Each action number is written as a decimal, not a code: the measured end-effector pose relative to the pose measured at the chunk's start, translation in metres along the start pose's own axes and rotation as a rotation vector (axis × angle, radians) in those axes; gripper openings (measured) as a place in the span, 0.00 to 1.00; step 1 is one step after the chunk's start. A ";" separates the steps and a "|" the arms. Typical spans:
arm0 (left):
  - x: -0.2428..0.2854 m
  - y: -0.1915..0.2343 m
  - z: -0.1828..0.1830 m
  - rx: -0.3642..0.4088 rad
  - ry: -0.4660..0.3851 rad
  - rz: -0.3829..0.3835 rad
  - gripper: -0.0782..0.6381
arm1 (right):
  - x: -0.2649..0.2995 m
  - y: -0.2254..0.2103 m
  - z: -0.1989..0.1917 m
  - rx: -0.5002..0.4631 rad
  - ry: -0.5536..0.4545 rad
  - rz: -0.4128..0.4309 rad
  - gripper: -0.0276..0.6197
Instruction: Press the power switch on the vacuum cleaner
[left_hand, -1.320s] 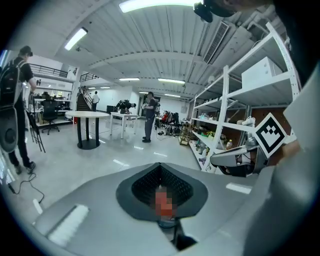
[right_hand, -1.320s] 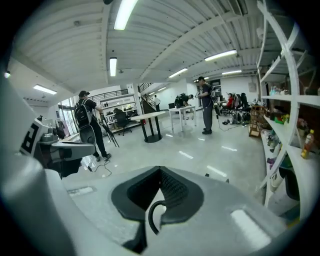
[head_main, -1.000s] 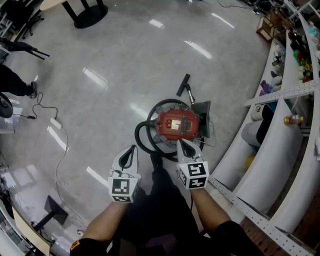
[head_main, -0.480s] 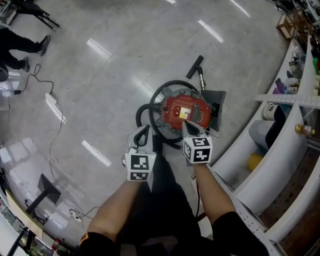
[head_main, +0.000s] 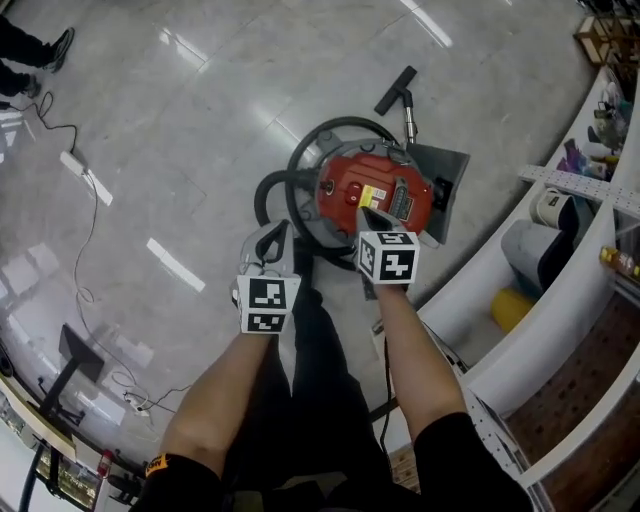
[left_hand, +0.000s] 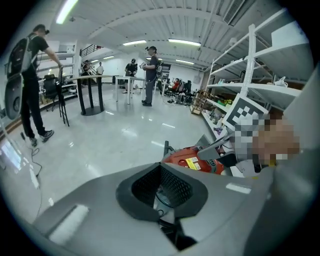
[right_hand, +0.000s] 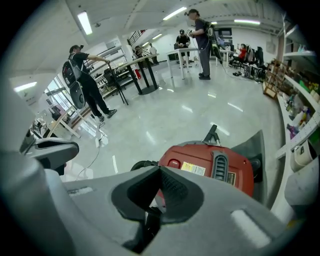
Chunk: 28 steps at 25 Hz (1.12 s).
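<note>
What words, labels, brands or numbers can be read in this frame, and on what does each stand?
No text here can be read.
Yellow-and-white sticker on the red vacuum cleaner: print too small to read.
Dark plate beside its vent: blurred, unreadable.
Cubes on the left gripper and right gripper: square black-and-white markers only, no words.

vacuum cleaner (head_main: 350, 190) edge hidden, hose (head_main: 263, 200) partly covered

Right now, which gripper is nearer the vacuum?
Right. The right gripper has its tips overlapping the near edge of the vacuum in the head view; the left gripper sits off to the vacuum's left, beside the hose.
</note>
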<state>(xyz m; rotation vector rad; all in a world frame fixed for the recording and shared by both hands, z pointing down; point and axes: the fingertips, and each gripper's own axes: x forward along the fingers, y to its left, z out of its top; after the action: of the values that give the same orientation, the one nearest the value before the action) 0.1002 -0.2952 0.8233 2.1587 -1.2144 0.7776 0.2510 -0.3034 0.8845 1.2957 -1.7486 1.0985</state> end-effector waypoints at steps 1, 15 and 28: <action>0.004 0.002 -0.002 -0.015 -0.002 0.001 0.13 | 0.007 0.000 -0.003 0.011 0.014 0.004 0.03; 0.037 -0.001 -0.026 -0.017 0.045 -0.020 0.13 | 0.058 -0.024 -0.023 -0.019 0.173 -0.032 0.03; 0.041 -0.007 -0.040 -0.013 0.082 -0.026 0.13 | 0.067 -0.026 -0.032 -0.106 0.290 -0.034 0.03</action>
<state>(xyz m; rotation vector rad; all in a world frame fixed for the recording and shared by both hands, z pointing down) 0.1151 -0.2878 0.8789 2.1069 -1.1451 0.8371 0.2594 -0.3036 0.9623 1.0415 -1.5412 1.0989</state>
